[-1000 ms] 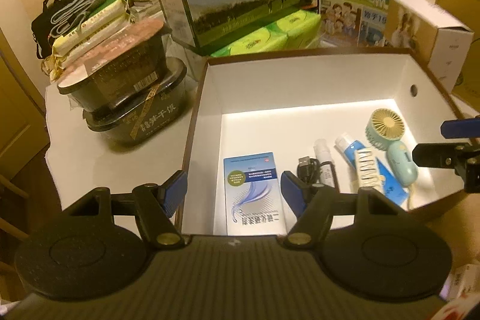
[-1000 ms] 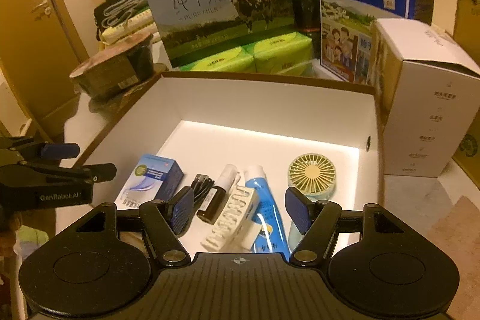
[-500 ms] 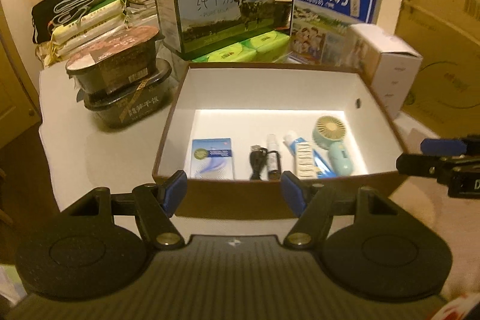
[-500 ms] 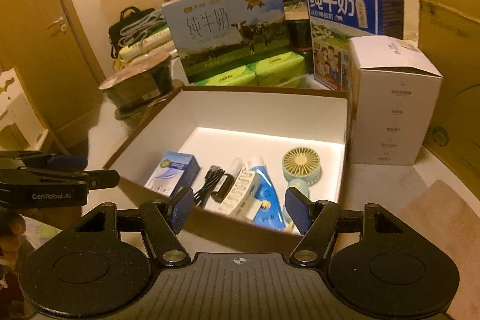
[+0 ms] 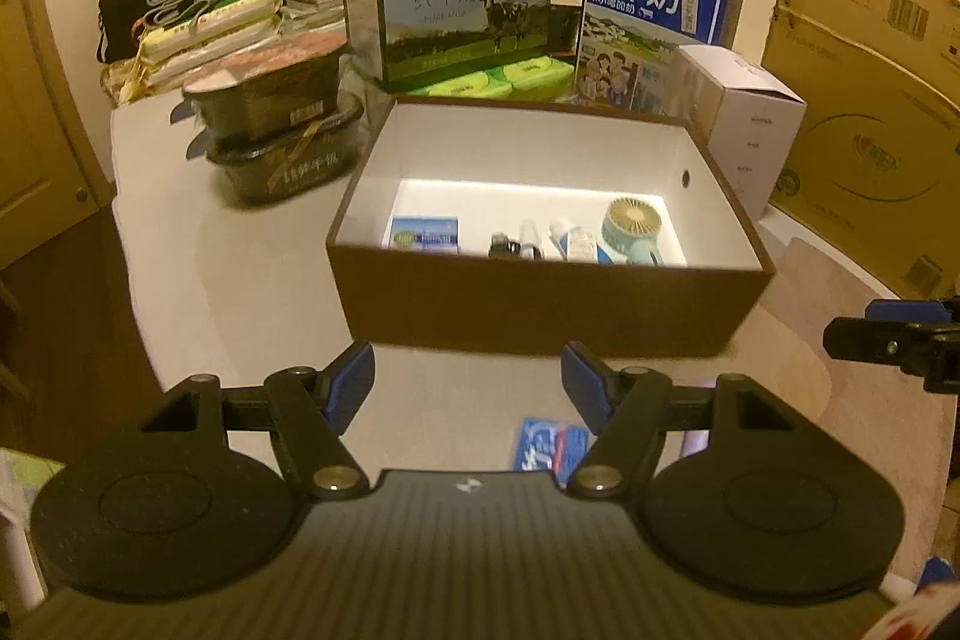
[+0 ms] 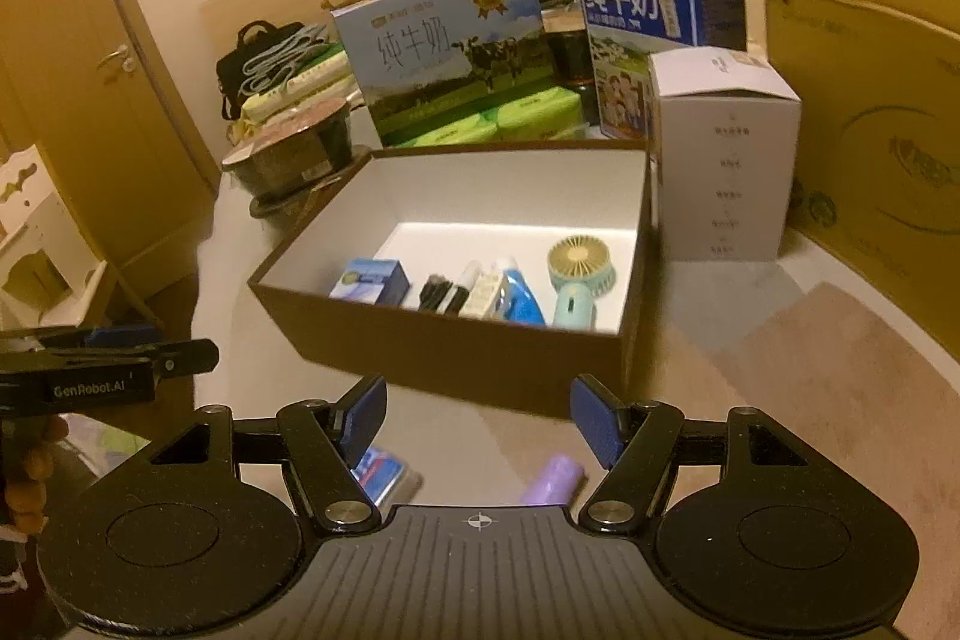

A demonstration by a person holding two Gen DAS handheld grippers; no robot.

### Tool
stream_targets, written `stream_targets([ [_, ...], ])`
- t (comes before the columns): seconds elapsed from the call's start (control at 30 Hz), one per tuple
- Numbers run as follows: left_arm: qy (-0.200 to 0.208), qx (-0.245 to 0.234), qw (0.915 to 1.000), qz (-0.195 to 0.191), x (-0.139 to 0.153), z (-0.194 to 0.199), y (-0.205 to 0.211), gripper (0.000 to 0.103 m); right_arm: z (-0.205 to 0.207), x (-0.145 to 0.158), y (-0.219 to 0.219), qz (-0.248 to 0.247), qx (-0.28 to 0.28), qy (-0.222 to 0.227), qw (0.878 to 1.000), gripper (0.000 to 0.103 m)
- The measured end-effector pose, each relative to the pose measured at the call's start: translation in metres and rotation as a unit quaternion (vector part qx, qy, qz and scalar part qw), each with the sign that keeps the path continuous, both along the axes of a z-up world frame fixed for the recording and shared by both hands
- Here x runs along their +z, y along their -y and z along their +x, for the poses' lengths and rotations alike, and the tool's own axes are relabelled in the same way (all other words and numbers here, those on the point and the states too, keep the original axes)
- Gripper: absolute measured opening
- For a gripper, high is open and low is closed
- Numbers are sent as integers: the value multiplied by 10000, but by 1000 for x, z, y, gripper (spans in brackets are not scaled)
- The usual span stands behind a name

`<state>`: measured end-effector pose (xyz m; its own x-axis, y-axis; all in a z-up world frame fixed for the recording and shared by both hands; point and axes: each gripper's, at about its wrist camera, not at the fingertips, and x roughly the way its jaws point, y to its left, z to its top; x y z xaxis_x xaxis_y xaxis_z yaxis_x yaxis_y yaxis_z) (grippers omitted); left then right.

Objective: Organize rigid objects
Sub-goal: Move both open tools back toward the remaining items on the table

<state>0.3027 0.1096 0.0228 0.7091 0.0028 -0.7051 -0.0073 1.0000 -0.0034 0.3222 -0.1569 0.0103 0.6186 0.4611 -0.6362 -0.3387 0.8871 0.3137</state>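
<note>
Brown box (image 5: pixel 540 307) sits beyond both grippers' spread, empty fingers (image 5: pixel 351 382).

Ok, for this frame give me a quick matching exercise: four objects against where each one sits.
Objects:
1. handheld fan
2. small blue box
3. purple tube
4. white carton

Places:
A. on the table in front of the brown box, near the right gripper
B. inside the brown box, right end
C. standing outside the brown box, at its right
D. inside the brown box, left end

Pairs: 1-B, 2-D, 3-A, 4-C. The brown box is open.
</note>
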Motion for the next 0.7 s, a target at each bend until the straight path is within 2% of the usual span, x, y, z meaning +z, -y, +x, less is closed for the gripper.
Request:
stream_targets([
  [0.37,-300,113,9992,-237,-26,-50,13,67,-54,-26,7,-154,-47,-393,9991,70],
  [0.7,-621,113,9979,-172,-52,-79,29,67,-81,-57,7,-324,-33,-862,9958,70],
])
